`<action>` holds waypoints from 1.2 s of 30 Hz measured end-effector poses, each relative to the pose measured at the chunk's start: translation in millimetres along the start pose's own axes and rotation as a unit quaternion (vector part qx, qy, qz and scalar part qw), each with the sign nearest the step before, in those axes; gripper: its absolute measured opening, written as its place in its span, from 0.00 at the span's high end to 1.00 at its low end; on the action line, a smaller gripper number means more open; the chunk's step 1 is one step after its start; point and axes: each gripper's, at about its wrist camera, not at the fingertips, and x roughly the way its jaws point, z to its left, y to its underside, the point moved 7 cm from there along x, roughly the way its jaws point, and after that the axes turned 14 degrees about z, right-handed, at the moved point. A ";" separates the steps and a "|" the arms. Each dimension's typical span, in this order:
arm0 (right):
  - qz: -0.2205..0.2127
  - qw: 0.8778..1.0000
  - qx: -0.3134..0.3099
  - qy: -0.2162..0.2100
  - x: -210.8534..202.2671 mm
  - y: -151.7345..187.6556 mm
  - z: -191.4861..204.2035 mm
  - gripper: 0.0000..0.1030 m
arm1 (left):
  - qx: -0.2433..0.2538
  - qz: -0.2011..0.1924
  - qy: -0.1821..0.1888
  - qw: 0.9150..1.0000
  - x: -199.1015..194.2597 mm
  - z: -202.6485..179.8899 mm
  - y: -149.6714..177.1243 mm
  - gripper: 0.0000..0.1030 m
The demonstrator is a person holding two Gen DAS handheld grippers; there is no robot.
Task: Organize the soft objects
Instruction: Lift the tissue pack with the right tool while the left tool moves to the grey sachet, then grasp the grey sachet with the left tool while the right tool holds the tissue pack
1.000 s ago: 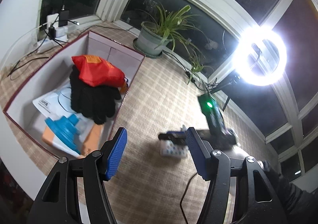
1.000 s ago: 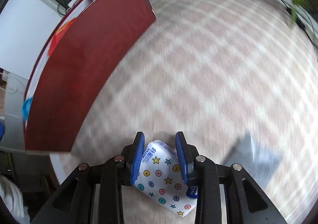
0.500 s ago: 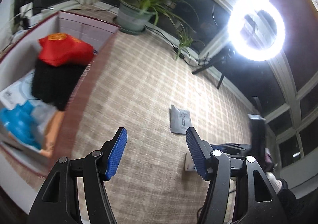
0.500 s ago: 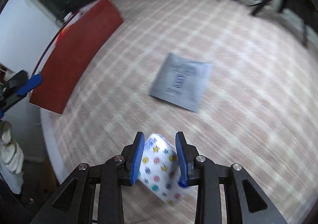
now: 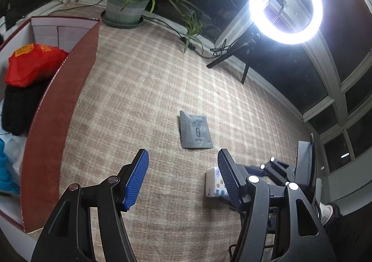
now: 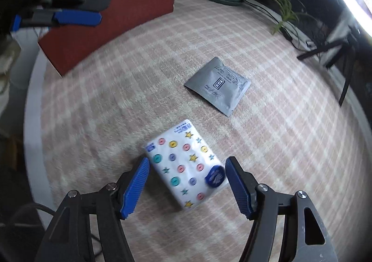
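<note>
The tissue pack (image 6: 187, 165) lies flat on the checked tablecloth (image 6: 116, 99), between the spread fingers of the right gripper (image 6: 187, 186); neither pad appears to touch it, so nothing is held. The left gripper (image 5: 183, 177) hangs above the cloth with its fingers wide apart and empty. The grey sachet (image 6: 218, 85) lies flat just beyond the pack, well apart from the red box (image 5: 58, 108), which already contains a red pouch (image 5: 32, 64) and a dark glove (image 5: 18, 108).

Handling, judged from appearance:
- Tissue pack: light, soft, compressible, with a slick film wrapper. Grip across the short sides at mid-length, firmly enough to dent it slightly
- Grey sachet: thin, limp and flush with the cloth. Take it by one edge or corner; a centred pinch would likely slide off
</note>
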 end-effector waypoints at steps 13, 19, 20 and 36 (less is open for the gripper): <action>0.007 0.998 0.046 0.035 22.5 -5.5 -36.9 0.36 | 0.021 0.028 -0.037 0.999 60.2 -15.9 -20.6 0.40; -0.006 0.992 0.114 0.050 22.1 4.4 -81.8 0.36 | 0.069 0.017 -0.103 0.992 100.1 -49.6 -39.1 0.40; -0.007 0.991 0.127 0.050 22.2 7.3 -90.4 0.36 | 0.077 0.011 -0.118 0.990 105.1 -53.4 -40.2 0.40; -0.026 0.973 0.225 0.043 23.8 44.5 -158.7 0.36 | 0.071 -0.004 -0.236 0.969 159.3 -61.5 -45.2 0.24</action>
